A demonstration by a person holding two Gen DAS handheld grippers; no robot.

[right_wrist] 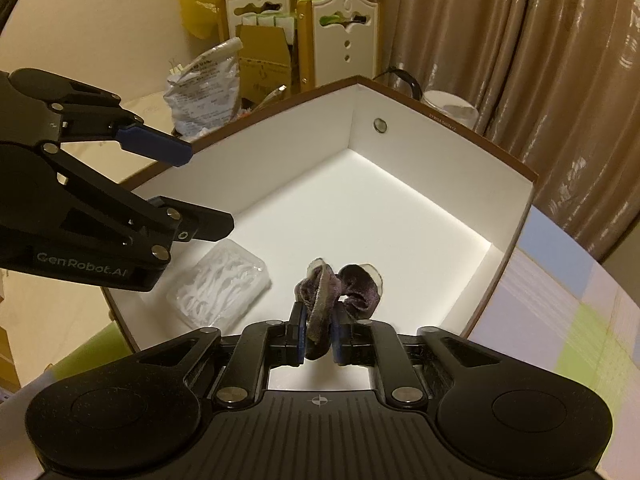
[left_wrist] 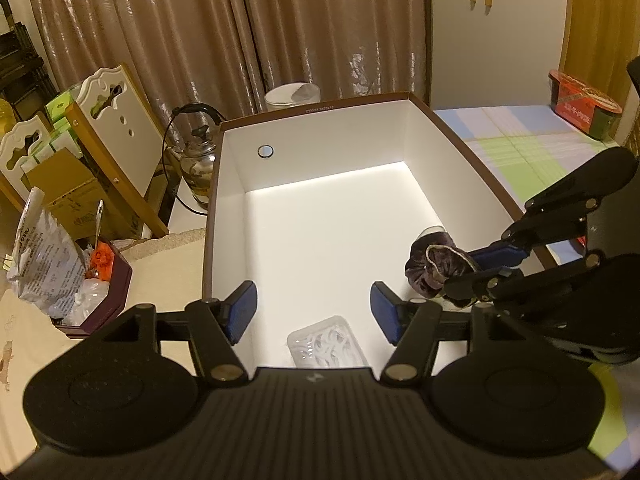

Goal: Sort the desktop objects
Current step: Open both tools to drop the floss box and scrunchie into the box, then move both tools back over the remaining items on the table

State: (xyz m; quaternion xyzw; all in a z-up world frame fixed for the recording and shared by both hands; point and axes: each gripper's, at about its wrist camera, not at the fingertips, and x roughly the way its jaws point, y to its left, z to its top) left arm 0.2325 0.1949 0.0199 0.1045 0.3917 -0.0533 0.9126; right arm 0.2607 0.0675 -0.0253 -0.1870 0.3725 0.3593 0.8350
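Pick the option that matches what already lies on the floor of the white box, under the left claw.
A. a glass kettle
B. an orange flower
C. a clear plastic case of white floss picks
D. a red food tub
C: the clear plastic case of white floss picks rests on the floor of the white box, just below the left claw, whose fingers hold nothing.

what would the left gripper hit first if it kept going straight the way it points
Most likely the white floor of the open box: nothing lies between the left gripper fingers ahead. The clear plastic case sits just below that line, so depth is uncertain.
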